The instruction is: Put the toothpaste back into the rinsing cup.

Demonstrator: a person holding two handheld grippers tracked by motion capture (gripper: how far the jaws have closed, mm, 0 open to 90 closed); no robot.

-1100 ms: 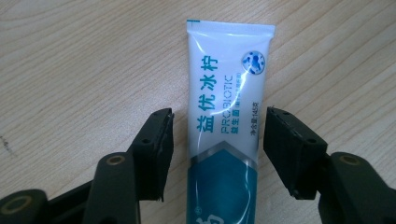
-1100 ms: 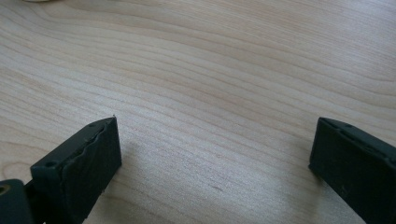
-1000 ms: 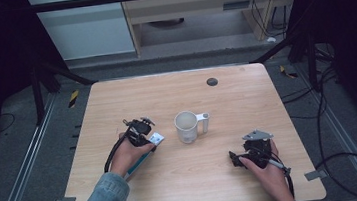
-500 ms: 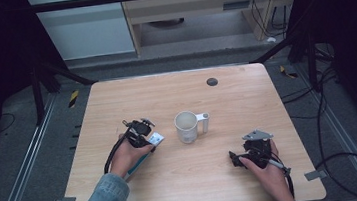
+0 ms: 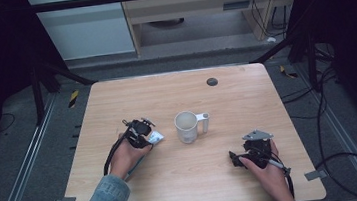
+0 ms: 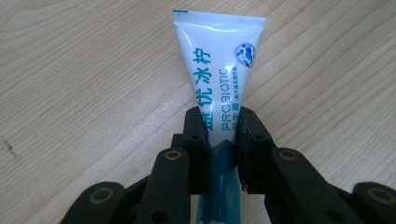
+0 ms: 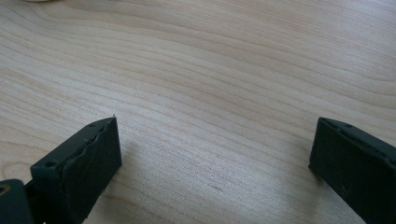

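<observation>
Left claw (image 6: 219, 128) pinching glossy (tapered) tube (image 6: 217, 70)

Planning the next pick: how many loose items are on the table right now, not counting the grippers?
3. A white mug stands mid-table. A toothpaste tube is clamped in the left gripper, left of the mug. A small dark round object lies near the far edge.

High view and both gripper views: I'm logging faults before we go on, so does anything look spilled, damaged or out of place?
Nothing stands out. The white handled mug stands upright on the light wooden table, no spill around it. The left hand-held gripper is shut on the white and blue toothpaste tube. The right hand-held gripper is open over bare wood.
</observation>
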